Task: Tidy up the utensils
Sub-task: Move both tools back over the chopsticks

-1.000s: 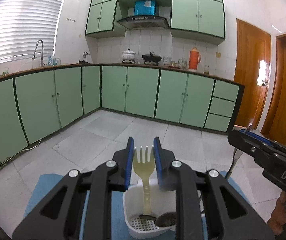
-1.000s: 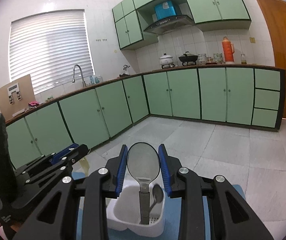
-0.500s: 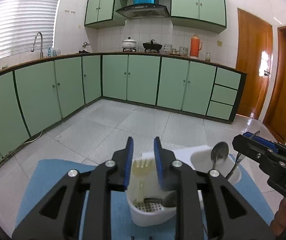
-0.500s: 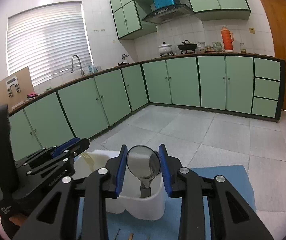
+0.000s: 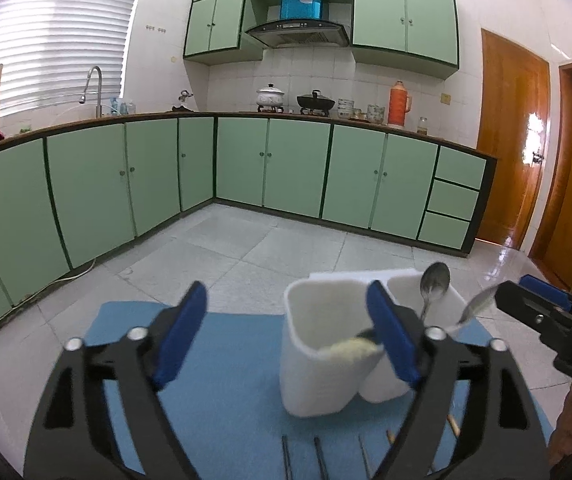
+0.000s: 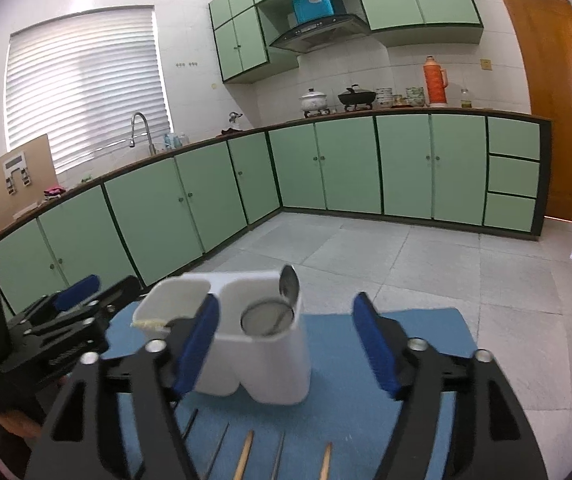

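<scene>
Green-cabinet kitchen, pale tiled floor; the work surface carries a blue mat with a white plastic two-compartment utensil holder standing upright on it. Left tongs: jaws have just been opening and now stand wide apart, nothing pressed between the blue pads; a second ago they were clamped on the cream plastic fork. That fork now lies inside the holder's left compartment, only its pale head showing at the rim beside the right pad. Right tongs: jaws have likewise just been opening, now spread wide and empty; earlier they gripped the large round-bowled steel spoon. That spoon now sits dropped into the right compartment, bowl just below the rim. A smaller steel spoon stands upright in the same compartment, as before. Both views sit lower than before: earlier they looked down into the holder, now more at its side walls. Thin chopsticks, metal and wooden, lie on the mat near the bottom edge.
</scene>
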The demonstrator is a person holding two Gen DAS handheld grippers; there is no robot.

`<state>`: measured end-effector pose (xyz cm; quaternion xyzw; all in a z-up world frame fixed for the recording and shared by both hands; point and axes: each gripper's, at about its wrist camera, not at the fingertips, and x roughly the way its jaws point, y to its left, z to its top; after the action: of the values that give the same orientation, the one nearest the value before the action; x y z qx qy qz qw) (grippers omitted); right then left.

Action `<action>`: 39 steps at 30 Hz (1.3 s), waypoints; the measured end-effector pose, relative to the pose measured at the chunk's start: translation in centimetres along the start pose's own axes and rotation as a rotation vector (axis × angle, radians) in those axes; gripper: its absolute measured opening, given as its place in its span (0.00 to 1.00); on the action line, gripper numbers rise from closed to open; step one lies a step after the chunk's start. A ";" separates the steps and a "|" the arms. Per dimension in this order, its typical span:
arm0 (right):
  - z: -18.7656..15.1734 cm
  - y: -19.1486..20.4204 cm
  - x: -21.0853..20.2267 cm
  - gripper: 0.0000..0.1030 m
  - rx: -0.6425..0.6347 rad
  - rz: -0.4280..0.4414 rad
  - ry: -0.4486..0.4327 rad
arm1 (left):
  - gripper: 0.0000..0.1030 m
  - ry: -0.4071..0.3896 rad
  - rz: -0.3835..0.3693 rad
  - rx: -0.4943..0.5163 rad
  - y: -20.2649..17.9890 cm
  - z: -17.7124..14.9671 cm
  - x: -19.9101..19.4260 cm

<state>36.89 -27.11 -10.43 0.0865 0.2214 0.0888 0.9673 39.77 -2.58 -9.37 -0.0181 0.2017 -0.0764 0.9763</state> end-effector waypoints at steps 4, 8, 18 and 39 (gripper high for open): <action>-1.6 -0.3 -1.9 0.88 0.006 -0.031 0.007 | 0.88 0.011 0.022 -0.003 0.6 -1.3 -2.1; -3.3 -0.9 -3.5 0.89 0.019 -0.042 0.043 | 0.92 0.042 0.038 -0.006 1.3 -3.1 -3.8; -7.8 -1.6 -7.1 0.90 0.033 -0.075 0.141 | 0.92 0.149 0.062 -0.009 2.2 -7.4 -8.1; -18.0 -0.1 -15.5 0.60 0.034 -0.109 0.385 | 0.92 0.372 0.052 0.001 1.1 -16.7 -15.6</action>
<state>15.21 -28.17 -20.06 0.0721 0.4083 0.0477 0.9088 19.17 0.82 -18.68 0.0022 0.3791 -0.0533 0.9238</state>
